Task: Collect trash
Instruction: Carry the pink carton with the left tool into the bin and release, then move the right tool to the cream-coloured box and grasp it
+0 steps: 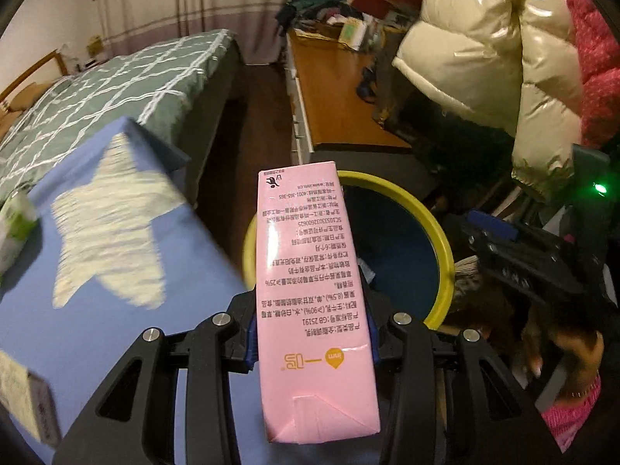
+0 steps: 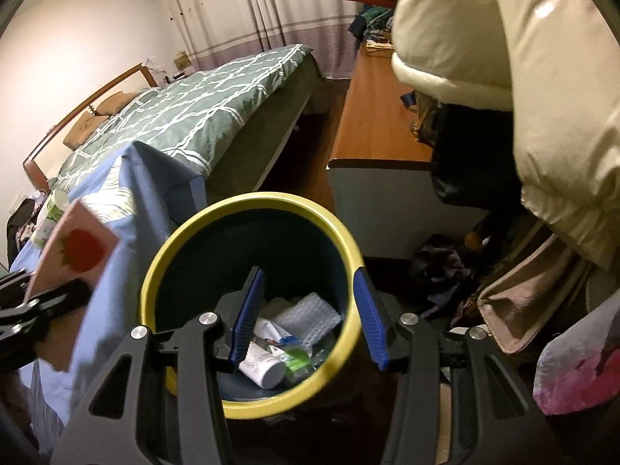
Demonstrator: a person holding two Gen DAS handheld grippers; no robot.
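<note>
Jaws of the left gripper [image 1: 312, 333] are clamped on a pink milk carton [image 1: 310, 290], their blue pads pressing its two narrow sides near the folded end, so the carton stands out forward over the near rim of the bin. Jaws of the right gripper [image 2: 310, 319] stand part open with nothing between them, the blue pads [image 2: 248, 316] framing the mouth of the bin from above.

Behind everything lies a bed [image 2: 193, 112] under a green quilt with white lattice lines, and beside it a long wooden worktop [image 2: 376, 116] with clutter at its far end. A cream puffer jacket [image 2: 523, 77] hangs at the right. Nearer the bed, a blue cloth [image 1: 97, 271] with a pale star covers a low surface just beside the bin.

The bin [image 2: 248, 271] is dark blue inside with a yellow rim and stands on the floor between the blue cloth and the worktop's end. In its bottom lie bubble wrap [image 2: 310, 317], a white tube [image 2: 263, 368] and other small scraps. From the right wrist the carton's strawberry face shows at the left, level with the rim.
</note>
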